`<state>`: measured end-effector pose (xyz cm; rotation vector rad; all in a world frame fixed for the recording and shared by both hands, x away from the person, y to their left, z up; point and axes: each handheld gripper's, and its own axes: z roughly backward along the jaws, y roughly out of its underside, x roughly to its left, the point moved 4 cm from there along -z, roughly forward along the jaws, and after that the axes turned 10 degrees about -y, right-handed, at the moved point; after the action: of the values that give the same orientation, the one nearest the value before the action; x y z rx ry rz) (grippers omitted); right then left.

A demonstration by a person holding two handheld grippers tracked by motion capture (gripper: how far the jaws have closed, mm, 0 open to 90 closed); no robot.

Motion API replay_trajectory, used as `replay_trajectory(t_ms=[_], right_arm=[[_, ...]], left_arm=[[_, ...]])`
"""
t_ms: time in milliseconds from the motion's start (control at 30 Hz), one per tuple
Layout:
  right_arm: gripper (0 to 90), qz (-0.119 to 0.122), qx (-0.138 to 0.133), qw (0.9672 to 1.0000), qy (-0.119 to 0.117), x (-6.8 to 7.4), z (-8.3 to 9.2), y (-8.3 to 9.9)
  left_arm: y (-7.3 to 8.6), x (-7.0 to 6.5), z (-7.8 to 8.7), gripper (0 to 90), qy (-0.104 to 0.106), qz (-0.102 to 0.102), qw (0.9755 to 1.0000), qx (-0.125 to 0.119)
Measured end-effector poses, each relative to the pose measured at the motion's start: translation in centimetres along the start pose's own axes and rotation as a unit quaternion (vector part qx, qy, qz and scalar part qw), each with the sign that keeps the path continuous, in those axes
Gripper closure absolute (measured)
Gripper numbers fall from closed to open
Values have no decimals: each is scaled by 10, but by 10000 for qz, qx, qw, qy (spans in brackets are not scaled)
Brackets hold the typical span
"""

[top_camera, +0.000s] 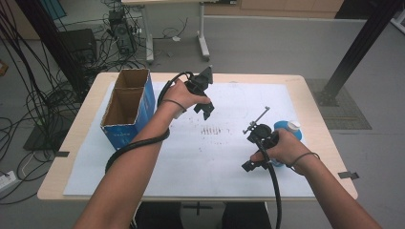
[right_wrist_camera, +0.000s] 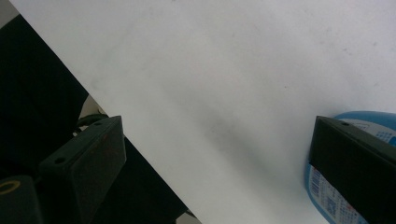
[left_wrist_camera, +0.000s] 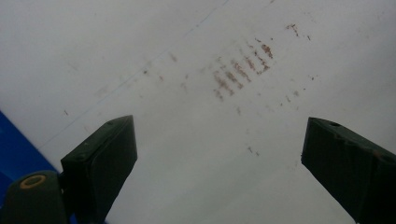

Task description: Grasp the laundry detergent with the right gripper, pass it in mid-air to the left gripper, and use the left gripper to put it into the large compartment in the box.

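Cardboard and clutter come through from the high view alone: a blue open-topped box (top_camera: 128, 109) stands at the left of the white sheet (top_camera: 200, 157) covering the bench (top_camera: 305, 90), and a blue bottle with a white cap (top_camera: 289, 128) lies just behind the person's right hand (top_camera: 286, 149). Both forearms reach in from below, the left gripper (top_camera: 203, 98) held above the middle of the sheet beside the box, the right gripper (top_camera: 255, 150) lower and nearer the bench's front edge. The left gripper view adds the close detail: rows of reddish-brown smudges (left_wrist_camera: 243, 70) on the sheet, a sliver of the box's blue wall at the lower left, and jaws spread wide with nothing between them. The right gripper view looks across the sheet's front edge to dark space below the bench; its jaws stand wide apart and empty, and the bottle's printed label (right_wrist_camera: 327, 191) peeks out just behind the right-hand jaw, whether touching it I cannot tell.
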<state>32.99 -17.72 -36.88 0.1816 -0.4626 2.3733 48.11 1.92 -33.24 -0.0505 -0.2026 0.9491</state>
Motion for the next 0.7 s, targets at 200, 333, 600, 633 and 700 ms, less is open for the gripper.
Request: replay_trajectory(t_ms=[200, 333, 600, 633, 700], right_arm=[[36, 65, -19, 10000, -40, -2, -1, 0], [37, 39, -96, 9999, -92, -3, -3, 0], [37, 25, -112, 9998, -173, -4, -2, 11], [36, 14, -112, 9998, -153, -3, -1, 13], [36, 39, -110, 9998, -173, -3, 1, 16]], left_arm=[[-1, -1, 0, 108, 11, 6, 10000, 14], [-1, 0, 0, 108, -19, 17, 10000, 27], [-3, -2, 1, 108, -35, 21, 10000, 59], [-3, -2, 1, 108, -34, 20, 10000, 61], [-3, -4, 1, 108, -58, 13, 10000, 62]])
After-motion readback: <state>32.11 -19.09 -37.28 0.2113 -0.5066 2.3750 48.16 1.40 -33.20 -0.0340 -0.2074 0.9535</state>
